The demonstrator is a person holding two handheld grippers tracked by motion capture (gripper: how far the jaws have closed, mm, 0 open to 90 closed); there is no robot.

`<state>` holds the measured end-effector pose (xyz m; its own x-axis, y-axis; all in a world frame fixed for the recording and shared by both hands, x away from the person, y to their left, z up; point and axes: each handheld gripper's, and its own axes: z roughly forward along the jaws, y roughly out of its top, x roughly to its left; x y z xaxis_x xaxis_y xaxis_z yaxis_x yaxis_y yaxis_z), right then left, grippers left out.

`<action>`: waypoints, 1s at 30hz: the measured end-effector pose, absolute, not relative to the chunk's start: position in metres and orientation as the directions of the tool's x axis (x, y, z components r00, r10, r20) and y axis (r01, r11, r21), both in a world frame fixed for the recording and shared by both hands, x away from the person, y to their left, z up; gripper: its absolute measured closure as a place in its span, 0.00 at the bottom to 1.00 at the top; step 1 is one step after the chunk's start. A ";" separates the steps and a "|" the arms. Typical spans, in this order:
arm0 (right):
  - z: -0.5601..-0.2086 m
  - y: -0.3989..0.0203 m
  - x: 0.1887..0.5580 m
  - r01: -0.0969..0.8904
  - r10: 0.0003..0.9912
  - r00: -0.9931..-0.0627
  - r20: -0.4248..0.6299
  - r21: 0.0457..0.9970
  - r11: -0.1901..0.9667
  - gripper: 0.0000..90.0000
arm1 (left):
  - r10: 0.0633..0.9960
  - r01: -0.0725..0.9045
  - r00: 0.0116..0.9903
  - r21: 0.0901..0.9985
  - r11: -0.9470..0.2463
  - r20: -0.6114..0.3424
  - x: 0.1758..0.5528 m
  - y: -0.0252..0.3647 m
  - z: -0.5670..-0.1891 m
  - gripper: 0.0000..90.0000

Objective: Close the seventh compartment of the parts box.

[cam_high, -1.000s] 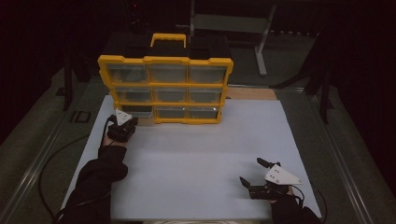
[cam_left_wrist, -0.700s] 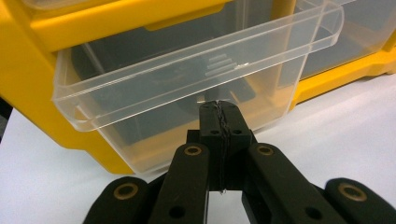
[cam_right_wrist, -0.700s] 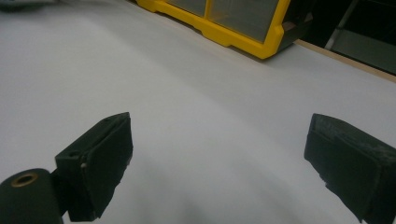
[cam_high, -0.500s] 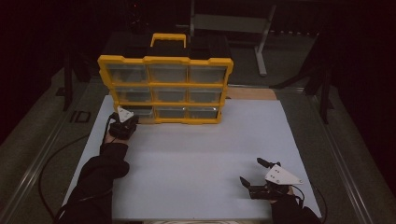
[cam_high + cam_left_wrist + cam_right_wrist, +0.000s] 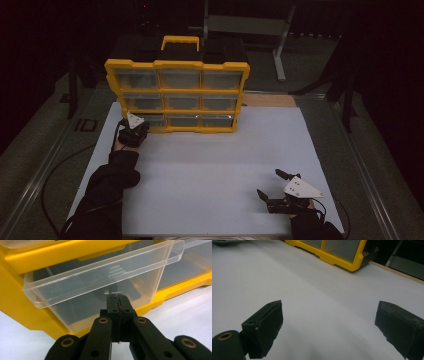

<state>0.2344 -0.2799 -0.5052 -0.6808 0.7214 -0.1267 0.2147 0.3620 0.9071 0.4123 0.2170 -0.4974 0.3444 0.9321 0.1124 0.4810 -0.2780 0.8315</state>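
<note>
A yellow drawer cabinet (image 5: 177, 95) with clear drawers and a black top handle stands at the back of the white table sheet (image 5: 220, 160). My left gripper (image 5: 140, 126) is at its bottom-left drawer. In the left gripper view that clear drawer (image 5: 82, 290) sticks out a little from the yellow frame (image 5: 15, 297). The left gripper (image 5: 117, 298) is shut, its tips at the drawer's front wall; whether they pinch any part of it is unclear. My right gripper (image 5: 268, 183) rests open near the table's front right, and between its jaws (image 5: 329, 315) there is bare sheet.
A wooden board edge (image 5: 270, 100) shows behind the sheet at the right of the cabinet. A metal stand (image 5: 280, 45) is in the dark behind the table. The cabinet's right corner (image 5: 337, 257) lies far ahead of the right gripper.
My left gripper has crept a little toward the cabinet. The right gripper has stayed where it was.
</note>
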 end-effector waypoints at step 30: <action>-0.506 -0.280 0.235 0.217 0.720 -0.682 -0.126 0.906 0.364 0.09 | 0.938 0.471 0.321 0.837 -0.280 0.133 0.424 0.216 -0.500 1.00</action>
<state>0.2347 -0.2798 -0.5058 -0.6822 0.7203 -0.1260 0.2172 0.3641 0.9057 0.4238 0.2155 -0.5004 0.3208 0.9377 0.1334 0.4708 -0.2801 0.8366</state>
